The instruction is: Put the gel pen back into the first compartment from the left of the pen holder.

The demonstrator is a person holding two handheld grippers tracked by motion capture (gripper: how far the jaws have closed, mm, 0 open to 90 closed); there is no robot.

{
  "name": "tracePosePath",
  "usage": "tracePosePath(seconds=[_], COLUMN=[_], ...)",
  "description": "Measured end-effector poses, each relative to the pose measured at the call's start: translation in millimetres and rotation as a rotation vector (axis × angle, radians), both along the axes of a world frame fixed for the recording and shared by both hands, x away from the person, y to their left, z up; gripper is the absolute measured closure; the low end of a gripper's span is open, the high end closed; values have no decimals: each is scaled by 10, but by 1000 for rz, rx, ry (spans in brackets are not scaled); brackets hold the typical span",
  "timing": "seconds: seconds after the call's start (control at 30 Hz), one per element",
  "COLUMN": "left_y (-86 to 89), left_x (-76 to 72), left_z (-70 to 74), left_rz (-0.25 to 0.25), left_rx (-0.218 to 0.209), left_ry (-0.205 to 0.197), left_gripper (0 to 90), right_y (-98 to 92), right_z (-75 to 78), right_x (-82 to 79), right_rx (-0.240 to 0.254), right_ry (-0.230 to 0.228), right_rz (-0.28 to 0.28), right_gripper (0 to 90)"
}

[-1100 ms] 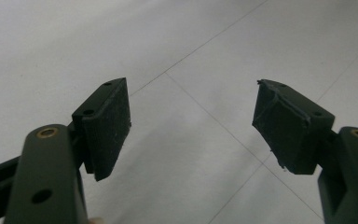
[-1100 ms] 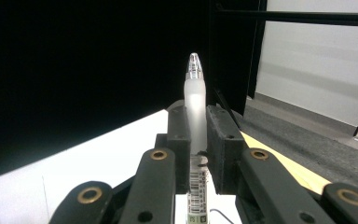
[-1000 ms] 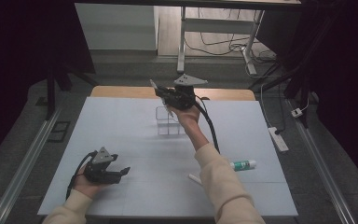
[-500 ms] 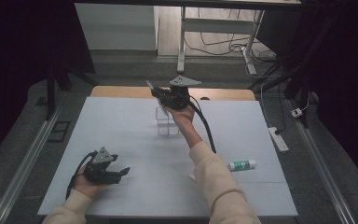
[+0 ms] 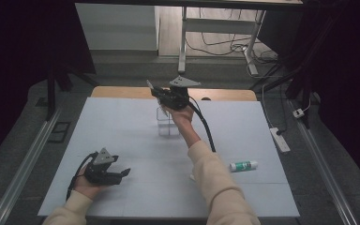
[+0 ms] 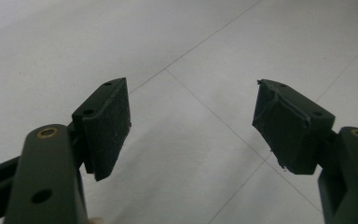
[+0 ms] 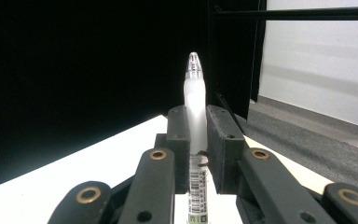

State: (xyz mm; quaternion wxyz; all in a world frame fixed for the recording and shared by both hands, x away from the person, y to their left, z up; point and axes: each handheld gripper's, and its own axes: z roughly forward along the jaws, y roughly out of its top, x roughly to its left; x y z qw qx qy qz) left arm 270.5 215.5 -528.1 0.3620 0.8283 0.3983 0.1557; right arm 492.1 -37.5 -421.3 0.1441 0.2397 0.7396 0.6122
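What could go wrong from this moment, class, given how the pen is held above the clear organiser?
1. The right gripper pinches the slim pen between its fingers near its middle, so the pen may tilt or slip out.
2. The clear organiser sits right under that hand; it looks light, so a lowered pen could catch its wall and shove or tip it.
3. The left gripper rests open far away, too far to steady the organiser.

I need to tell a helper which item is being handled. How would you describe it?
Start at the white table; over the clear box at its far middle is the right hand-held gripper. It clamps a slim frosted pen, unlike the green-capped tube lying flat.
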Motion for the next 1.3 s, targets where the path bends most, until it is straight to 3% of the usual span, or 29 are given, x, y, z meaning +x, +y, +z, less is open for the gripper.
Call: tracePosePath(seconds=[0.17,0.27,0.4,1.0,1.3], left_y=[0,2,1,4,12], left_x=[1,2,3,7,11], left_z=[-3,-4,-5,-2,-1], left_rz=[-2,-2,-2,1,5], left_rx=[3,2,2,6,8], left_ry=[2,2,3,0,1], left_gripper=[274,274,274,274,275], right_y=[-5,-5,-38,-305,-568], right_z=[-43,-59,-36,8,13], right_x=[23,23,2,-84,-188], right_rx=[-2,-31,-69,-132,-164], right_ry=[6,7,12,49,73], right_rz=[-14,-34,-64,-39,-51], right_gripper=[776,645,536,531,531])
